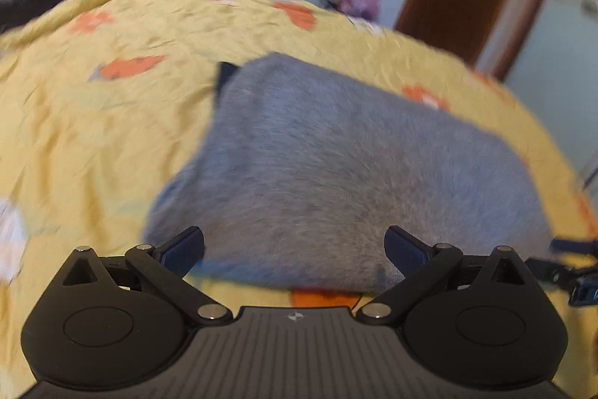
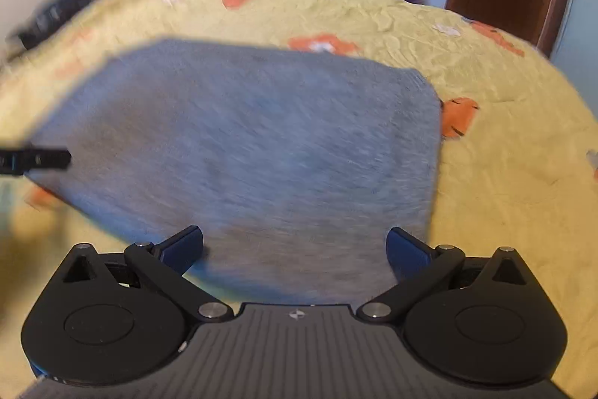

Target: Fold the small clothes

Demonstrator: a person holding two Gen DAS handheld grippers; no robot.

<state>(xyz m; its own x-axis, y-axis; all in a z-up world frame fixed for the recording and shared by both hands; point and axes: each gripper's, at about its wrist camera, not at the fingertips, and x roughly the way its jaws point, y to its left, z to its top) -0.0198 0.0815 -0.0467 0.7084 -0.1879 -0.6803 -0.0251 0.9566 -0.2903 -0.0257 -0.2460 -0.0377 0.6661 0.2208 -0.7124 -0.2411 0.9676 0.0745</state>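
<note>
Grey knit garment lay flat on yellow flowered bedsheet; my left gripper & right gripper were both spread wide, holding nothing. Next fold, I judged, needed near edge pinched.

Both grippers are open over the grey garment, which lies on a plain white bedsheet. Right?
Not quite. Both the left gripper and right gripper are open over the grey garment, but both wrist views show the bedsheet is yellow with orange motifs.
</note>
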